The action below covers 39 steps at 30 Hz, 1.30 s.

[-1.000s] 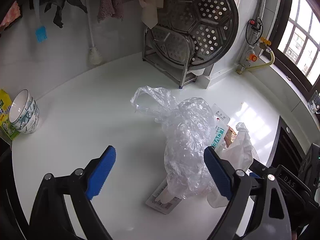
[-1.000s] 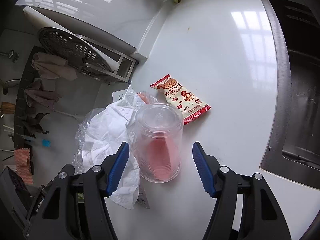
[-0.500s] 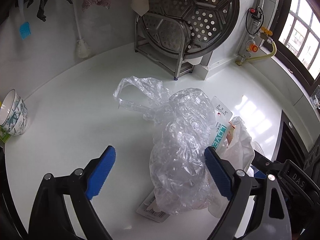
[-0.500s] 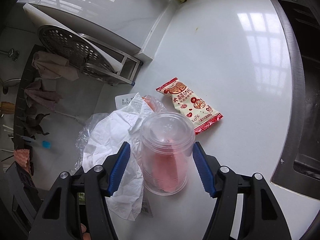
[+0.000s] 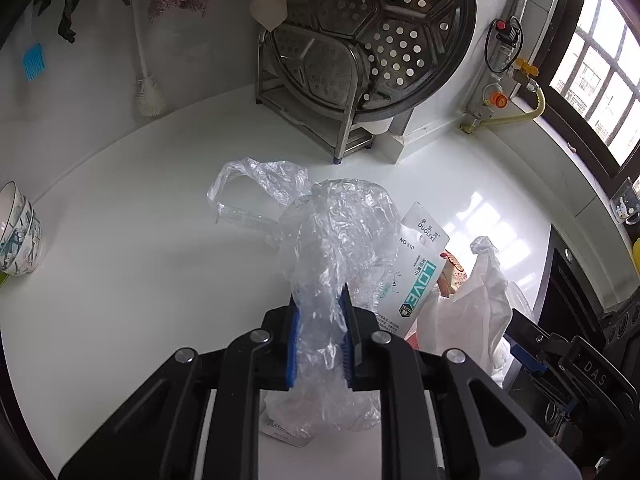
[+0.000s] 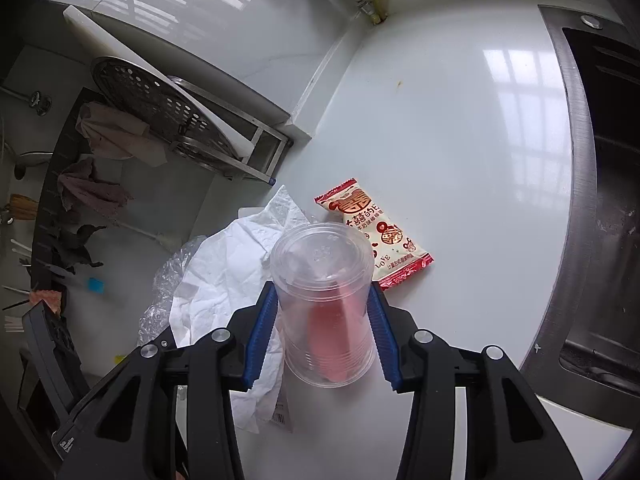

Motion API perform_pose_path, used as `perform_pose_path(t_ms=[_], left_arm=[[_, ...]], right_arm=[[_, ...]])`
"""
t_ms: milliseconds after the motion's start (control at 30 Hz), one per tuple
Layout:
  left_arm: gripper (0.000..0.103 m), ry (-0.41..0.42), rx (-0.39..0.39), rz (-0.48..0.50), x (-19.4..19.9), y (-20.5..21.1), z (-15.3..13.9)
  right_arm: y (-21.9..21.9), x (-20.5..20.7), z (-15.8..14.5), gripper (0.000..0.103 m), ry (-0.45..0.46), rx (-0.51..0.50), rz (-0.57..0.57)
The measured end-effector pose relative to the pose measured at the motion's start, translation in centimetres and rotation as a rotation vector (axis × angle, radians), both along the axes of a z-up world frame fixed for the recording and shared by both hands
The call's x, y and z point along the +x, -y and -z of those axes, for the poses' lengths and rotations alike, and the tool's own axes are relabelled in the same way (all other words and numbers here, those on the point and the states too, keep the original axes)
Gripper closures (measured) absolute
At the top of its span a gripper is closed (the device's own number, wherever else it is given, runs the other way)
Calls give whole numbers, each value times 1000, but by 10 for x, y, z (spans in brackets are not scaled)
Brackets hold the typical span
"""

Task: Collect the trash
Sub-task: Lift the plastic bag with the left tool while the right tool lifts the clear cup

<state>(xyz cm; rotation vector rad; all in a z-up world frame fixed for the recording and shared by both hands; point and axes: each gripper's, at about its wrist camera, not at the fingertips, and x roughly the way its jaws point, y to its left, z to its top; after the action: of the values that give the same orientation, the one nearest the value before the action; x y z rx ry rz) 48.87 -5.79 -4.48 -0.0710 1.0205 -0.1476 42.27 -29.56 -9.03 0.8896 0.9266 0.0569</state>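
My left gripper [image 5: 320,340] is shut on a crumpled clear plastic bag [image 5: 340,248] on the white counter. A white "LOVE" package card [image 5: 416,280] lies under the bag's right side, beside crumpled white paper [image 5: 480,304]. My right gripper [image 6: 322,332] is shut on a clear plastic cup [image 6: 324,304] standing upside down with something pink inside. The white paper [image 6: 228,272] lies left of the cup, with the plastic bag [image 6: 164,284] beyond it. A red and cream snack wrapper [image 6: 376,232] lies flat just behind the cup.
A steel rack with a perforated steamer tray [image 5: 372,40] stands against the back wall. Stacked bowls [image 5: 18,236] sit at the far left. A dark sink [image 6: 612,200] borders the counter on the right. Cloths and a brush hang on the wall.
Both grippers went from wide open to shut: the left closed on the plastic bag, the right closed on the cup. Both moved slightly forward.
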Motion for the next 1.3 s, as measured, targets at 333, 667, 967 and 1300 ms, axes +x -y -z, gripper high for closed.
perform_pose_path(t_ms=[333, 667, 967, 1300], left_arm=[[91, 61, -11, 5, -10, -1, -26], [91, 90, -19, 7, -21, -1, -37], [91, 100, -21, -5, -29, -11, -43], [91, 87, -22, -19, -38, -19, -41]], right_arm=[[0, -1, -38, 59, 79, -204, -43], [5, -6, -61, 59, 107, -216, -107], [-8, -4, -49, 60, 59, -161, -186], [-27, -15, -71, 62, 207, -252, -246]])
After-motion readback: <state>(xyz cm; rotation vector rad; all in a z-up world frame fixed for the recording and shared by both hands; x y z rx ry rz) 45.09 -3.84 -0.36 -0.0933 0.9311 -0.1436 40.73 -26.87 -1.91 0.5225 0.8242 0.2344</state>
